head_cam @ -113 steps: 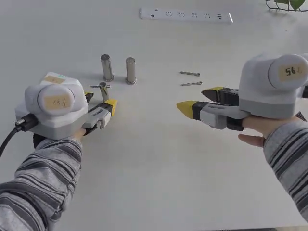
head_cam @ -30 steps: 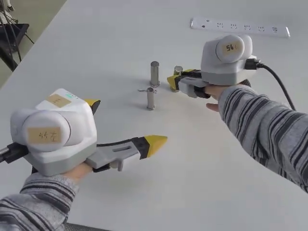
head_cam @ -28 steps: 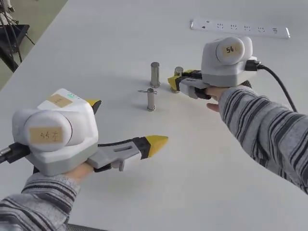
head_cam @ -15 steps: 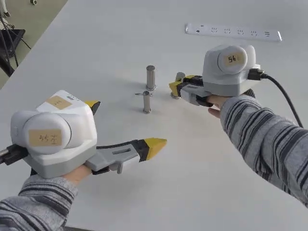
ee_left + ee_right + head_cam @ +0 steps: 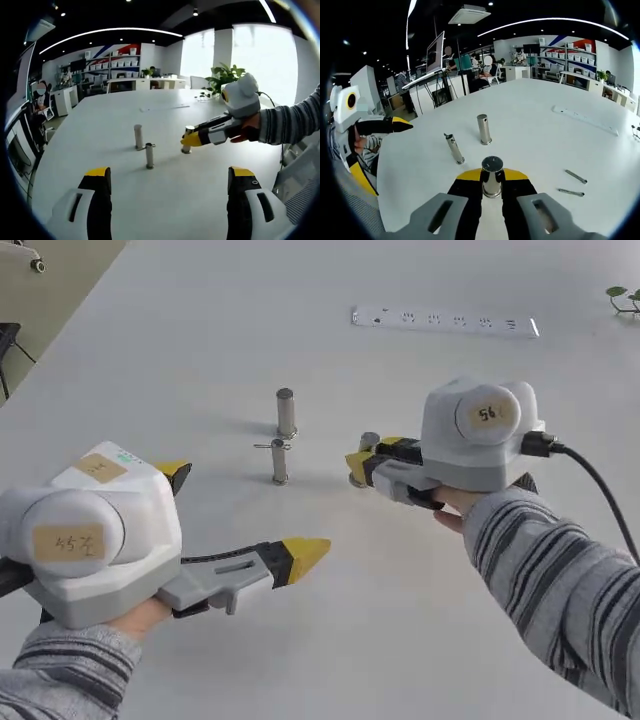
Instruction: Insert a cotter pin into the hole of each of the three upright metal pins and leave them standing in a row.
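On table (image 5: 200, 340) — three pins (image 5: 483, 129) (image 5: 454, 149) (image 5: 492, 182) (one cottered)

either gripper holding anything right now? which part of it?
The right gripper is shut on one metal pin, with the jaws clamping its shaft below the top end. The left gripper is open and holds nothing.

**Room and background: open-plan office, large white surface**

White matte surface (image 5: 300, 300) runs well back. A white power strip (image 5: 444, 321) lies near its far edge. Tan floor (image 5: 60, 280) shows past the left edge. Bright windows (image 5: 250, 50) on one side, with a potted plant (image 5: 222, 75) before them. Dark ceiling with a curved light strip (image 5: 110, 32), small spot lamps and a cassette air unit (image 5: 470, 14). Wall shelves (image 5: 575, 54) at the far end, under a red and blue stripe. A monitor on a stand (image 5: 436, 50) stands among other desks.
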The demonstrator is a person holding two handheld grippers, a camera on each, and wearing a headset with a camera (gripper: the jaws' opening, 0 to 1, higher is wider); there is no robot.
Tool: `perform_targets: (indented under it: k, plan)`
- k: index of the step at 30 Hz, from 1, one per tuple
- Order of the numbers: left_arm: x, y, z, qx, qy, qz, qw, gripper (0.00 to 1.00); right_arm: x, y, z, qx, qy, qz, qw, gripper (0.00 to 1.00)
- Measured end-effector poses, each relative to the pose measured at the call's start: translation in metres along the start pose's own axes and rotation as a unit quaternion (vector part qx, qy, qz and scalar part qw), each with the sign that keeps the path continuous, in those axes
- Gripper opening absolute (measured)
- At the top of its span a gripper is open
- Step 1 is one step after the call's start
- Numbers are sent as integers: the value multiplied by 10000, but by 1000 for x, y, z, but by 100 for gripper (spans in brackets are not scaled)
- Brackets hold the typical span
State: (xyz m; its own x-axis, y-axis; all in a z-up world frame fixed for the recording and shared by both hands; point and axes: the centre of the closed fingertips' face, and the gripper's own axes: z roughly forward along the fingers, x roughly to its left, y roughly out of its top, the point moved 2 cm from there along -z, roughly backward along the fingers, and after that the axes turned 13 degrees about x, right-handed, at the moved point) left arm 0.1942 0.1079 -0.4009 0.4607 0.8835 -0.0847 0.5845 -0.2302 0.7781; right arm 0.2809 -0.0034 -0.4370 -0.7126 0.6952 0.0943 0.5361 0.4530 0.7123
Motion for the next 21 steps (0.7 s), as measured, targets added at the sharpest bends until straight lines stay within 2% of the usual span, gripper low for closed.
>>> perform_targets:
  k: [9,21]
  plan:
    - [-5,-2,-8,0,9,30,10000,96,5,-25,-21,114,-70,-66,9999,8]
    - [-10,-5,-15,70,48,112,9999,96,8,-46,-27,199,-61,-10,9998,8]
